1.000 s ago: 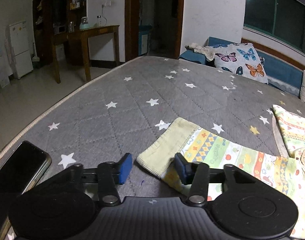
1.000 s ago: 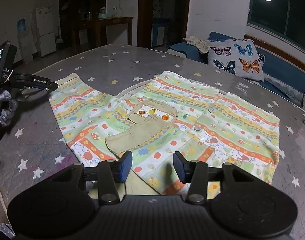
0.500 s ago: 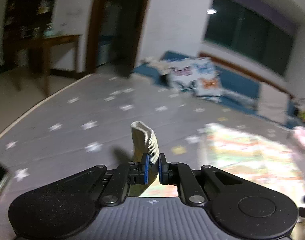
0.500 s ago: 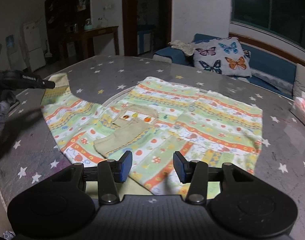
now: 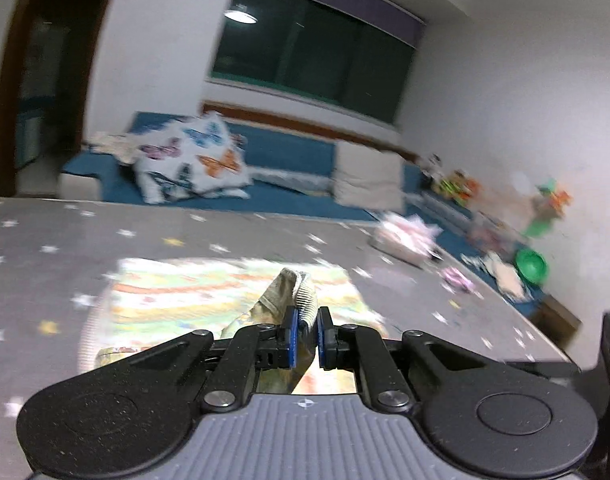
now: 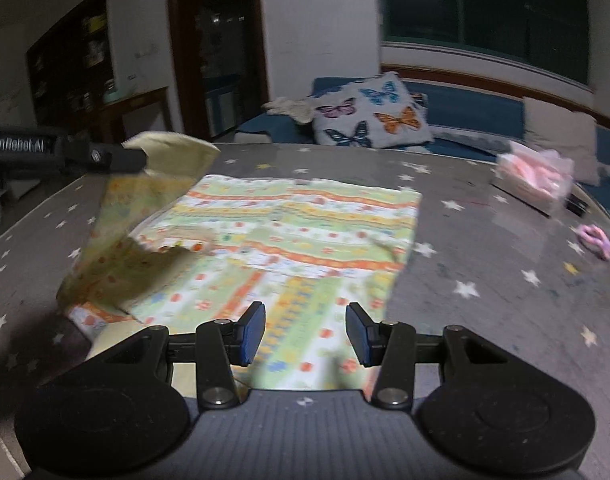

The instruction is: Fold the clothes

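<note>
Shirt (image 6: 289, 240) on star-print bed (image 6: 485, 280); left jaws clamp sleeve cuff (image 5: 303, 300), right jaws apart, empty.

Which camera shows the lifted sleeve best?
The right wrist view: the whole sleeve hangs raised from the left claw over the shirt. The left wrist view shows only its cuff pinched close up, blurred.

Location: room in a private home, at night.
A star-patterned grey bed cover (image 6: 485, 240) fills the centre of the frame. A blue window bench (image 6: 477, 114) with a butterfly cushion (image 6: 371, 114) runs along the top right under a dark window (image 6: 485, 16); a wooden table (image 6: 137, 106) and shelves (image 6: 71, 68) stand upper left, toys (image 5: 541, 216) at right.
</note>
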A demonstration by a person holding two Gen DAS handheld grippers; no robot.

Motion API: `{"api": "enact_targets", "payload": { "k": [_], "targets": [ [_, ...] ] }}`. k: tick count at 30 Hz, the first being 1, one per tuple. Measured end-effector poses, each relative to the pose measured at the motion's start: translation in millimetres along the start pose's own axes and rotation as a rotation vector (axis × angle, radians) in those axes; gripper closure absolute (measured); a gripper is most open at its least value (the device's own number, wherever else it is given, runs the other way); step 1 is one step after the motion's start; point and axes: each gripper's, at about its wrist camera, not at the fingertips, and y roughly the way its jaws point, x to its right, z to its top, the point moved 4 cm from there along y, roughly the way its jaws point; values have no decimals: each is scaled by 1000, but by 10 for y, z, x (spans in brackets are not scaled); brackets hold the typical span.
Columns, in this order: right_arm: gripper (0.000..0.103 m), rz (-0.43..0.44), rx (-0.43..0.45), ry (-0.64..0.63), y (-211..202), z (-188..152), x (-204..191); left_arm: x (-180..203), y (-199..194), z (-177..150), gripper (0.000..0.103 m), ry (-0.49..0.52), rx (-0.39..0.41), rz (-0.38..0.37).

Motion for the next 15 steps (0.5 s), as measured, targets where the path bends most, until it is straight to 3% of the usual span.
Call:
{"api": "enact_targets", "payload": {
  "k": [5,7,8,11,15],
  "targets": [
    [58,-20,-1,38,-28,-44,147,338,291,-222,83,88,-85,-40],
    [58,-22,0,45,-32,-46,170,370,311,-302,61,116,-101,-43],
    [58,-21,0,48,-26,-42,167,341,296,-340,55,124,-105,-37],
    [58,-4,-5,50,13,-23,126,183,229,-371,52,143,-97,-6],
    [58,30,-18,41,125,17,21,-226,64,-369,50,109,-89,89]
  ]
}}
